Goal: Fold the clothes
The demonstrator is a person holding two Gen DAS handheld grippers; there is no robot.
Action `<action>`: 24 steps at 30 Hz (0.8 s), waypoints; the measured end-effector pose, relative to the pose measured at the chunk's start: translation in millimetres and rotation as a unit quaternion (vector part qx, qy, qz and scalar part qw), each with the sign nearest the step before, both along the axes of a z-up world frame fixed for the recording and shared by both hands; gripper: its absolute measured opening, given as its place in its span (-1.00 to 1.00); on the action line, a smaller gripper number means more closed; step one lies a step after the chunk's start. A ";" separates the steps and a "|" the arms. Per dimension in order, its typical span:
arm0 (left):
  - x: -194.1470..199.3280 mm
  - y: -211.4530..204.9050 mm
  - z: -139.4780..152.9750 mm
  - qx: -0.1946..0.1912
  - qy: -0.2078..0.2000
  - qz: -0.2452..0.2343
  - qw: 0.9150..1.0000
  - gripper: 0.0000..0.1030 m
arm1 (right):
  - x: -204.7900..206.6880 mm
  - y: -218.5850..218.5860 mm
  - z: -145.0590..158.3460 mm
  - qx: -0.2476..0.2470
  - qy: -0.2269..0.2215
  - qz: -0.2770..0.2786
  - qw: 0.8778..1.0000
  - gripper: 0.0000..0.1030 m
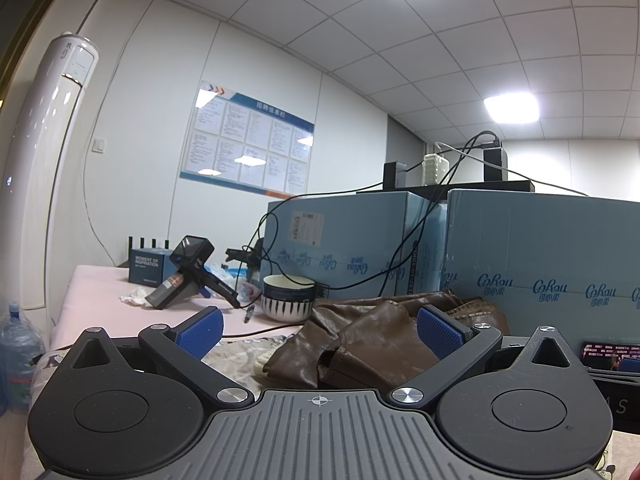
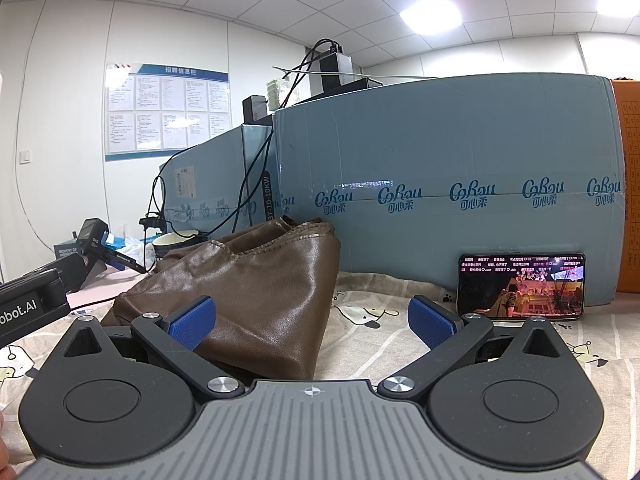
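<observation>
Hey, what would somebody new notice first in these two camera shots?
Probably the brown leather-look garment, heaped on the patterned sheet ahead of both open grippers. Then the lit phone, propped against the big blue cartons at right.

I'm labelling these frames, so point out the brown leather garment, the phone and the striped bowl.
brown leather garment (image 2: 256, 292), right wrist view, on its broad front face.
phone (image 2: 520, 286), right wrist view, middle of its lit screen.
striped bowl (image 1: 287, 304), left wrist view, on its striped outer wall.
</observation>
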State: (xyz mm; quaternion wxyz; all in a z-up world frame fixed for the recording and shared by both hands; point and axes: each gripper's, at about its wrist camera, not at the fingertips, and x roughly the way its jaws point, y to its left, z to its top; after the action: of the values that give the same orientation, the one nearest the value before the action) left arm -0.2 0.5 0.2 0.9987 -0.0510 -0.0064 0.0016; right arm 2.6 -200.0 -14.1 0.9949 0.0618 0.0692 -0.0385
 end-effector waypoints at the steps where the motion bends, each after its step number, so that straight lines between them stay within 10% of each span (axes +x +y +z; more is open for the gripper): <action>1: -0.1 0.2 -0.2 0.000 0.000 0.000 1.000 1.00 | 0.0 -0.1 0.0 0.000 0.000 0.000 1.000 1.00; 24: 0.3 0.8 0.0 -0.004 0.004 -0.010 1.000 1.00 | -6.5 -0.6 0.9 0.006 -0.016 -0.021 1.000 1.00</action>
State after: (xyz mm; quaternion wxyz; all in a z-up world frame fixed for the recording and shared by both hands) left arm 0.2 1.3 0.2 0.9984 -0.0553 -0.0019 -0.0083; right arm -3.9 -200.6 -13.2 0.9945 0.0695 0.0526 -0.0582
